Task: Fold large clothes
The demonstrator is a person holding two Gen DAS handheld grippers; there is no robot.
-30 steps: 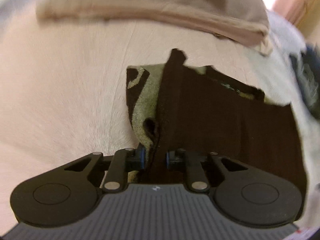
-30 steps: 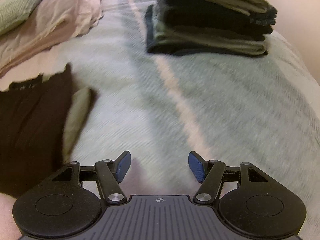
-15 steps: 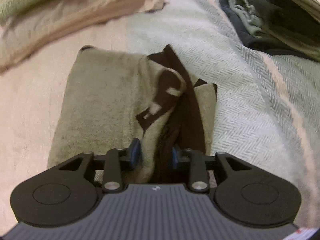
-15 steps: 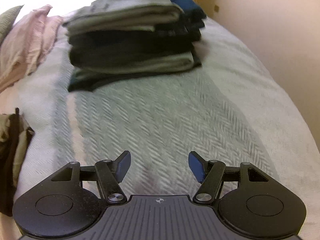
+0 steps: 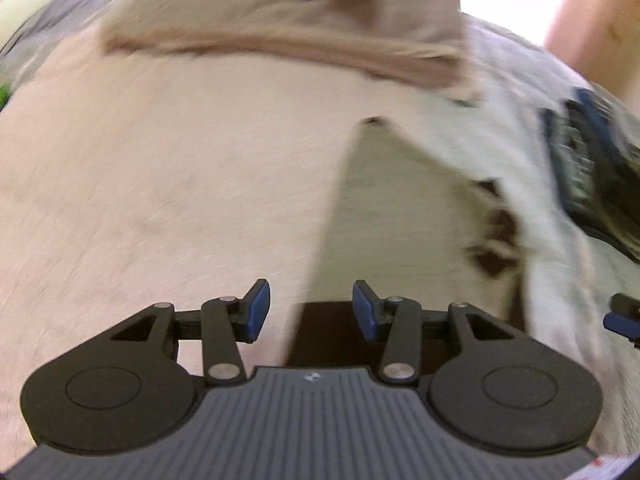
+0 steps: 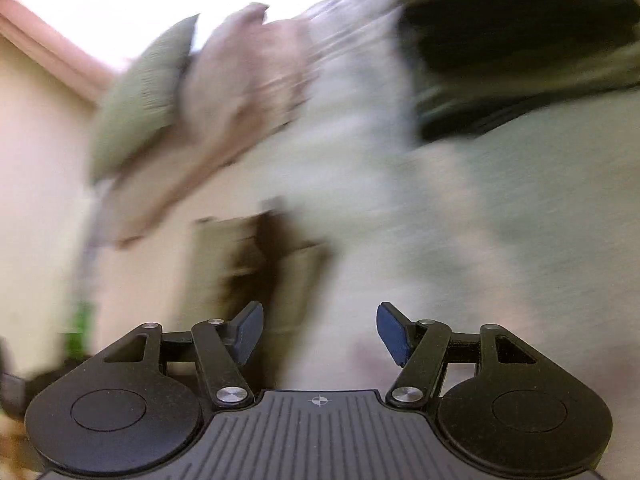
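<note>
Olive-and-dark-brown garment (image 5: 396, 208) is seen folded into a compact, roughly rectangular packet lying flat on the bedspread (image 5: 168, 184), just ahead of the left gripper (image 5: 306, 312). The olive face is uppermost; dark brown fabric shows at the packet's near edge and at its ragged right edge, so the layers are not perfectly aligned. The left jaws are opening, with nothing pinched between the blue pads; the garment is judged released. The right gripper (image 6: 318, 334) is held with jaws wide apart and empty, the packet (image 6: 264, 264) ahead of it. A stack of folded clothes (image 6: 520, 40) lies well beyond the garment. Folding is judged essentially done; transfer to the stack likely remains. Both views are motion-blurred.
</note>
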